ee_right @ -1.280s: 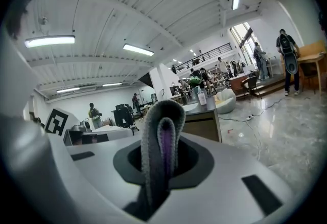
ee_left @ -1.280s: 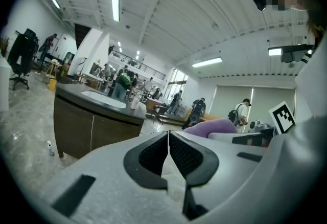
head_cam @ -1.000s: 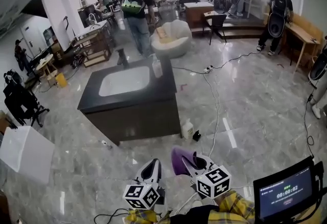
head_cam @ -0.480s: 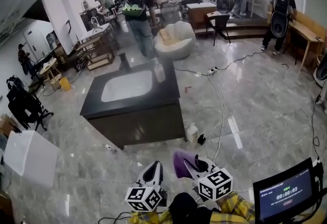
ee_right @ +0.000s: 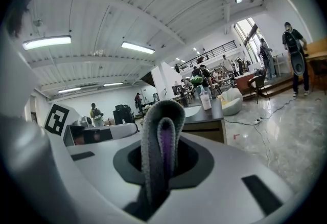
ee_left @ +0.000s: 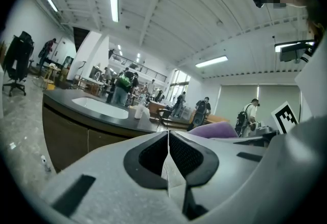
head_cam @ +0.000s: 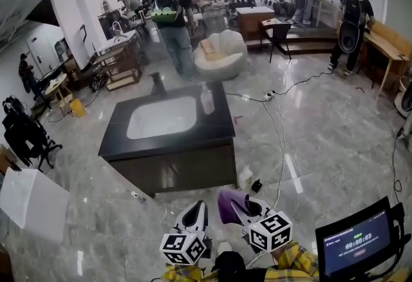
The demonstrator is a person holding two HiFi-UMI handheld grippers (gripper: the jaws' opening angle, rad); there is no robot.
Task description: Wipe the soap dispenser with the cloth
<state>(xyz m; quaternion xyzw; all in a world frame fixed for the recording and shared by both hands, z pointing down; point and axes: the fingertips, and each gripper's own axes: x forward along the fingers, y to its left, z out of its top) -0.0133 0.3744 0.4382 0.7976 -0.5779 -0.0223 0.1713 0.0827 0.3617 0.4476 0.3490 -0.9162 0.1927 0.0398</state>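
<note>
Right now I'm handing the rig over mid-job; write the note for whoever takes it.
Left gripper: shut, empty.
Right gripper: shut on the purple cloth.
Soap dispenser: upright on the dark sink counter, right of the basin, well ahead of both grippers.
Done: cloth is in hand.
To do: get to the counter and wipe the dispenser; no contact yet.

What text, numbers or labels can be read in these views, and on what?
"00:00:03": timer on the dark flat monitor screen, head view, lower right; small, likely reading.
Small line above that timer: too small to read.
Clear plastic soap dispenser on the black sink counter: label illegible.
Black-and-white square-marker cubes: patterns only, no words.
</note>
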